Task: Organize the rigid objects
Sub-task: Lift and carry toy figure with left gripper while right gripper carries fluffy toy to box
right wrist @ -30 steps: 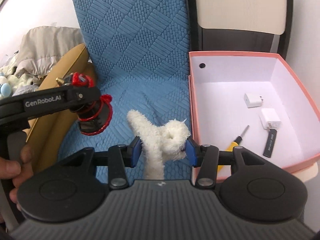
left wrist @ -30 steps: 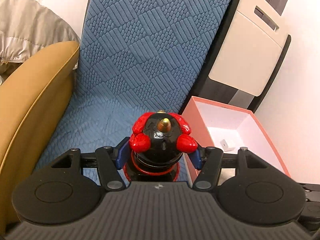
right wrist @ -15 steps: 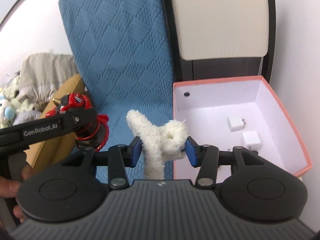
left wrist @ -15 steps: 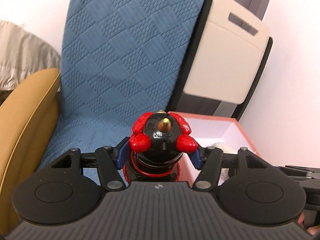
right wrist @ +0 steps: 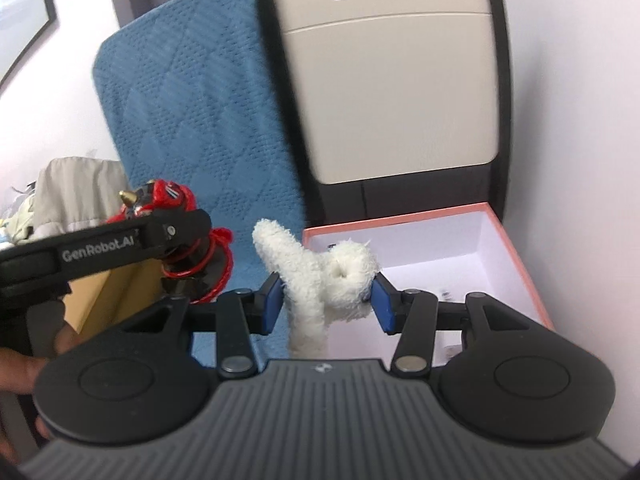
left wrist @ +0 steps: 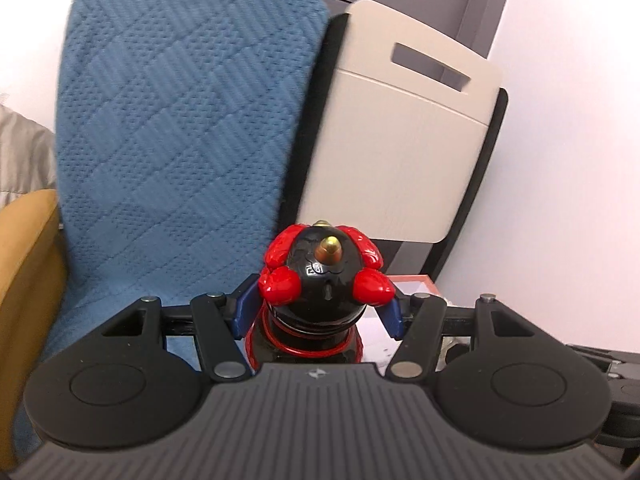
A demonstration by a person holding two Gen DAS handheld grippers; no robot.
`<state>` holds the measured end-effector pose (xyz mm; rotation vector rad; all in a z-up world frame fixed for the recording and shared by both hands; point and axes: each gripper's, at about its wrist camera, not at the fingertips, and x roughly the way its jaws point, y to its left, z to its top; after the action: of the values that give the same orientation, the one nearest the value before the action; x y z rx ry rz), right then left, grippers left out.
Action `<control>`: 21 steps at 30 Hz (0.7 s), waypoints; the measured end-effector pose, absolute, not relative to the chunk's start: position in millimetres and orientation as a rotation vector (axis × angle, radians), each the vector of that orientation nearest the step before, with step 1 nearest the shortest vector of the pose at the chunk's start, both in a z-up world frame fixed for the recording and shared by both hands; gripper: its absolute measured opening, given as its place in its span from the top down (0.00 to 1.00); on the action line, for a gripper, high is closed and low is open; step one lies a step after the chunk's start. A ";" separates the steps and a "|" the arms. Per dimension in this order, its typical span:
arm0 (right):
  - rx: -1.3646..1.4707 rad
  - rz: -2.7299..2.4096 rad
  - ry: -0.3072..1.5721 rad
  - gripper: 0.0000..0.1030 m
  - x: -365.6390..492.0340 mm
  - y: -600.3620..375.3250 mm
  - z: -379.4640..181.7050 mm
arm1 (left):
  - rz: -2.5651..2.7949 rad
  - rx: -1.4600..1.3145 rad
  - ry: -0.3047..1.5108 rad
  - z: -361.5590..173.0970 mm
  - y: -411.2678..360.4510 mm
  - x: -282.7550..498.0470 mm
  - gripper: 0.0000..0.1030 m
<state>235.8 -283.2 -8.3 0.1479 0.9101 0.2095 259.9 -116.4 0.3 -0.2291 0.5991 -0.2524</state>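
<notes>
Blue quilted cushion (left wrist: 180, 128) leans upright, beige folding panel (right wrist: 392, 80) beside it; both back the scene, neither blocks the path. Pink box (right wrist: 516, 248) sits open below right, likely the drop target. Left gripper (left wrist: 320, 304) fingers clamped on red-black figurine (left wrist: 322, 280), held aloft just left of box. Right gripper (right wrist: 326, 300) fingers clamped on white plush toy (right wrist: 320, 276), over the box's near edge. Plush is soft, so may not belong there.

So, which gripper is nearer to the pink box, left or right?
Right. The right gripper, holding the white plush, overlaps the pink box; the left gripper, holding the red-black figurine, is beside it.
</notes>
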 end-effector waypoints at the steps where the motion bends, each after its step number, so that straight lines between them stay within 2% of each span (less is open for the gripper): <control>1: 0.152 0.203 0.911 0.52 238.5 -290.6 -8.7 | -0.255 -0.228 0.603 -0.7 -123.4 263.3 0.36; 9: 0.173 0.124 0.958 0.52 257.4 -352.9 -34.7 | -0.271 -0.221 0.675 -33.9 -173.1 296.9 0.36; 21: 0.153 0.049 1.130 0.52 287.5 -385.2 -125.5 | -0.274 -0.199 0.865 -121.3 -220.0 347.9 0.36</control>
<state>287.5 -385.2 -125.5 0.1535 1.1295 0.0490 347.9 -220.0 -121.3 -0.1988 0.8646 -0.2740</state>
